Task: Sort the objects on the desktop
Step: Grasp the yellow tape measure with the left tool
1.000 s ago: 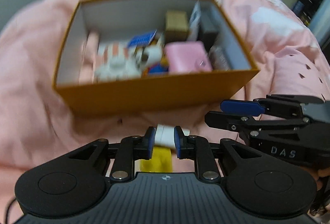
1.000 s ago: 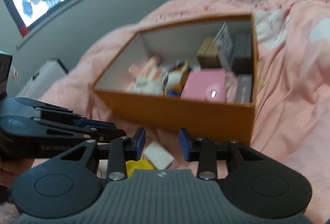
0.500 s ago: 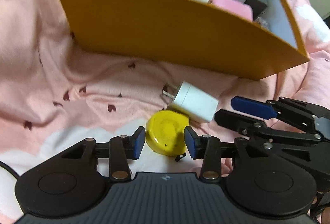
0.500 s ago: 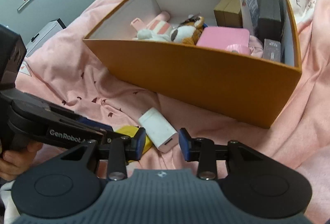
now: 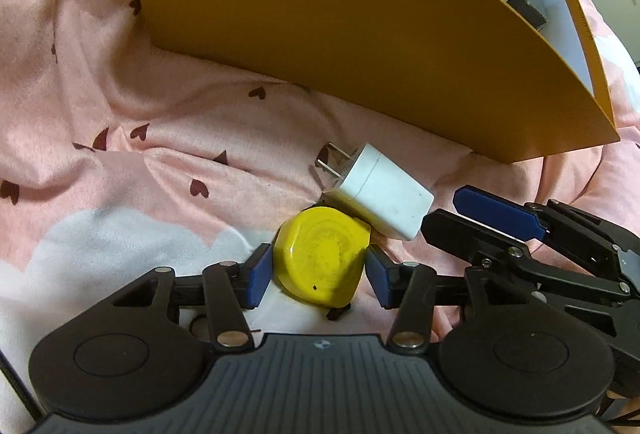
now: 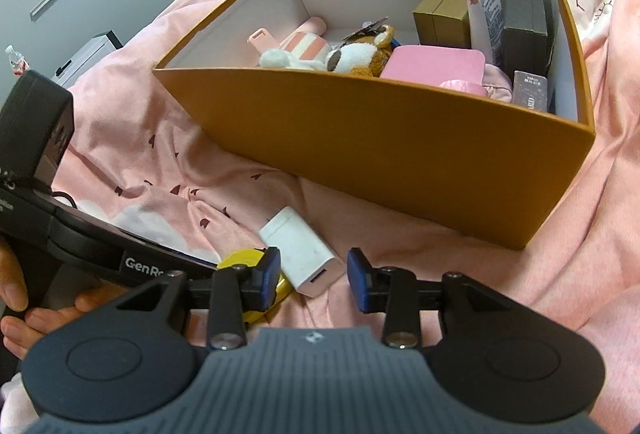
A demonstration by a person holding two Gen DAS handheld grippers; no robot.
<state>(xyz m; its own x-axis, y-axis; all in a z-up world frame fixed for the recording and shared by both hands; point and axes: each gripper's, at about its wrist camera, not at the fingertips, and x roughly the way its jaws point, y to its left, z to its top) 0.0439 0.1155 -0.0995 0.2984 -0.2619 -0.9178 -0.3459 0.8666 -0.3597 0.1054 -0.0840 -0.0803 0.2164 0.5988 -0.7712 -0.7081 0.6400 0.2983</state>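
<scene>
The pink blanket is soft fabric, creased, printed with small dark hearts and white patches; it carries every other item. The orange box is rigid card, rectangular, open-topped, white inside; its long axis runs left to right in the right wrist view, near wall facing both cameras. Inside it lie a pink flat case, a plush toy, two brown cartons, a white tube standing upright, and a grey block.

The white charger is a smooth plastic block with rounded edges; it lies on the blanket just in front of the box; its long axis runs diagonally, two metal prongs pointing toward the box, the socket end toward the grippers; it rests against the yellow tape measure. The tape measure is a glossy, flat, roughly octagonal plastic disc, lying face up.

Left gripper: jaws opening, blue pads standing either side of the tape measure, a slight gap visible on both sides; a hand holds its grip. Right gripper: jaws apart, the charger's socket end between the pads, not clamped.
</scene>
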